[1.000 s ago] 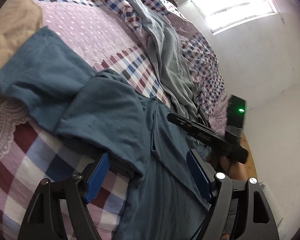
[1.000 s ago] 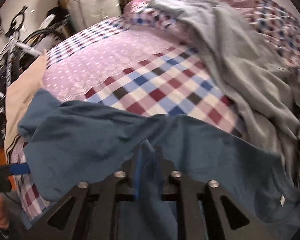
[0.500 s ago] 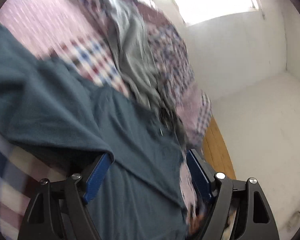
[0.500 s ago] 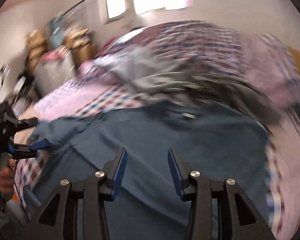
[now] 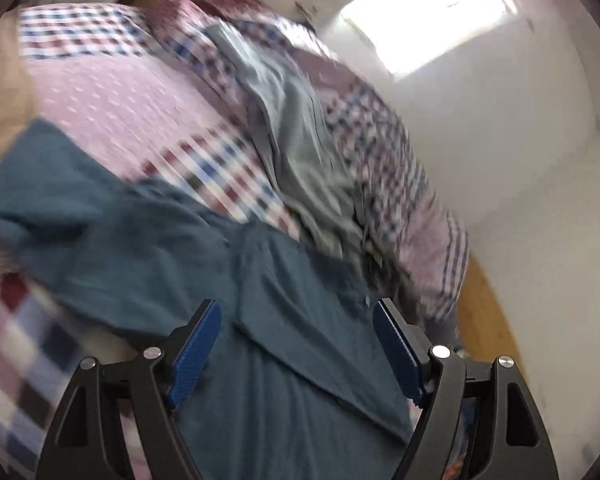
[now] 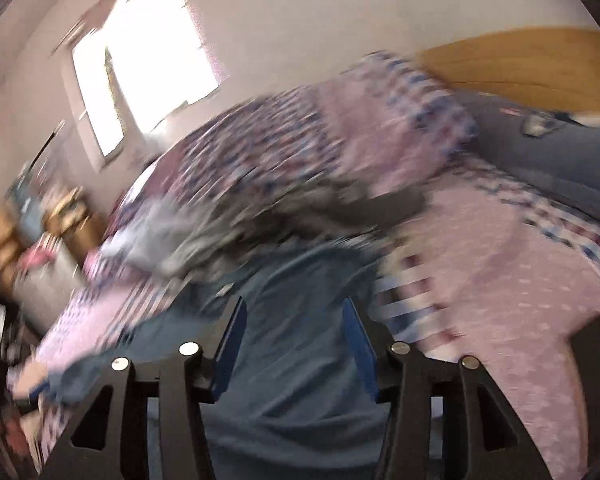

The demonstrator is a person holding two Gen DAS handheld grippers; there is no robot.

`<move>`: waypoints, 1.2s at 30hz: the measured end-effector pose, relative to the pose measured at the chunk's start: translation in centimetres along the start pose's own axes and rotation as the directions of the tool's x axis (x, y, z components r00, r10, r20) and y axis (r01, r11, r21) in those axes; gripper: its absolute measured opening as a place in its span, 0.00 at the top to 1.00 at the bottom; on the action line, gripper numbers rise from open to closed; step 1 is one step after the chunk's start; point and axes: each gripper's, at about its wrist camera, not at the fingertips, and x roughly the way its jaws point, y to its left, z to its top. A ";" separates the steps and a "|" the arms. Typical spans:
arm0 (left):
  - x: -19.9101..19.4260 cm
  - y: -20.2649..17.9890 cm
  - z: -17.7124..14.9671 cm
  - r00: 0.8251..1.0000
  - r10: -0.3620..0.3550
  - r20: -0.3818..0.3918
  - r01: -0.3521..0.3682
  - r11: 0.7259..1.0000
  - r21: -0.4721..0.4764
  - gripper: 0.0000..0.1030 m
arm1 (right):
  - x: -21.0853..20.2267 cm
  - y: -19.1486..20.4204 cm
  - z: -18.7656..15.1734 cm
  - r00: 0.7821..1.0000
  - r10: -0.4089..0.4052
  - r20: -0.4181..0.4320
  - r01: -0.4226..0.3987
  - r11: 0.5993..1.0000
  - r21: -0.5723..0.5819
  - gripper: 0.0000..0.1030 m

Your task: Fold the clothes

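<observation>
Two grippers: left gripper [image 5: 296, 354] and right gripper [image 6: 294, 356] are both hovering over the teal shirt [image 5: 148, 240], jaws standing wide apart, nothing between the pads.
Shirt: it is lying on the bed [image 5: 112, 108], spread across the checked cover with one flap doubled over the body; a diagonal folded edge is running between the left jaws.
Sleeve end: one teal end is reaching toward the far left of the bed in the left view; its outline is blurring.
Other cloth: a grey garment [image 5: 300, 136] is lying bunched just beyond the shirt, touching or nearly touching its far edge; I cannot tell which.
Handling: the shirt is looking like a soft, light, limp knit, so it is likely sagging and dragging when lifted by one point, and layers are likely sliding on each other.
Hold: a seam, hem or folded edge is offering the firmest bite; pinching through all layers at a corner should be keeping the fold together.
Stage: the shirt is sitting partly folded, which fits either a fold under way or a smoothing between folds.
Blur: the right view is smearing too much to read fine detail.
</observation>
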 end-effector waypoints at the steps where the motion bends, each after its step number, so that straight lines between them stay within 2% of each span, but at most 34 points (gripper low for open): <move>1: 1.0 -0.3 -0.3 1.000 0.006 -0.028 -0.006 1.000 0.002 0.21 | -0.6 -1.5 0.4 0.999 -0.025 0.022 0.024 0.999 0.046 0.48; 4: 4.1 -0.4 -0.5 0.994 0.042 -0.099 -0.044 0.999 -0.020 0.21 | -1.3 -4.6 0.6 0.996 -0.083 0.016 0.081 0.990 0.114 0.48; 7: 6.1 -0.2 -0.2 0.989 0.088 -0.121 -0.091 0.996 -0.020 0.21 | -1.4 -6.3 0.7 0.997 -0.077 -0.029 0.080 0.989 0.123 0.48; 10: 6.8 0.3 -0.5 0.982 0.132 -0.132 -0.134 0.991 -0.005 0.21 | -1.3 -6.2 0.6 0.994 -0.023 -0.111 0.025 0.999 0.019 0.48; 13: 7.1 0.9 -1.0 0.978 0.149 -0.147 -0.152 0.988 -0.009 0.21 | -1.1 -4.9 -0.6 0.977 -0.028 -0.212 -0.007 0.987 -0.162 0.48; 15: 7.5 1.0 -1.0 0.978 0.154 -0.144 -0.156 0.988 -0.002 0.21 | -1.2 -3.7 -2.2 0.968 -0.082 -0.239 0.008 0.955 -0.295 0.48; 17: 7.3 0.9 -1.1 0.979 0.156 -0.134 -0.157 0.988 0.000 0.21 | -1.2 -2.5 -3.9 0.955 -0.144 -0.260 0.021 0.905 -0.424 0.48; 19: 7.2 0.9 -1.1 0.980 0.157 -0.125 -0.159 0.987 -0.003 0.21 | -0.8 -1.3 -6.0 0.937 -0.208 -0.282 0.024 0.840 -0.541 0.50; 21: 7.2 0.9 -1.1 0.980 0.157 -0.122 -0.159 0.987 -0.007 0.21 | 0.0 -0.4 -8.1 0.914 -0.271 -0.303 0.014 0.765 -0.643 0.57; 25: 7.5 0.8 -1.0 0.981 0.151 -0.126 -0.154 0.988 -0.017 0.21 | 1.3 -0.8 -8.6 0.896 -0.328 -0.298 0.046 0.738 -0.674 0.66; 28: 7.6 0.8 -0.9 0.981 0.147 -0.130 -0.151 0.988 -0.017 0.21 | 2.2 -1.2 -9.0 0.882 -0.370 -0.293 0.069 0.715 -0.696 0.81; 29: 7.6 0.8 -0.9 0.981 0.145 -0.132 -0.149 0.989 -0.017 0.21 | 2.5 -1.3 -9.1 0.876 -0.384 -0.291 0.077 0.707 -0.703 0.91; 30: 7.6 0.8 -0.9 0.981 0.142 -0.133 -0.146 0.989 -0.019 0.21 | 2.8 -1.4 -9.2 0.871 -0.398 -0.288 0.084 0.699 -0.710 0.93; 33: 7.6 0.7 -1.0 0.982 0.126 -0.140 -0.131 0.991 -0.027 0.21 | 2.0 -1.9 -7.5 0.902 -0.354 -0.248 0.127 0.765 -0.631 0.94; 34: 7.6 0.7 -1.0 0.982 0.123 -0.142 -0.129 0.991 -0.027 0.21 | 1.6 -2.8 -6.6 0.910 -0.333 -0.245 0.147 0.814 -0.563 0.94; 36: 7.5 0.5 -1.1 0.982 0.121 -0.144 -0.125 0.992 -0.021 0.21 | 1.7 -5.0 -6.2 0.900 -0.322 -0.294 0.166 0.877 -0.452 0.94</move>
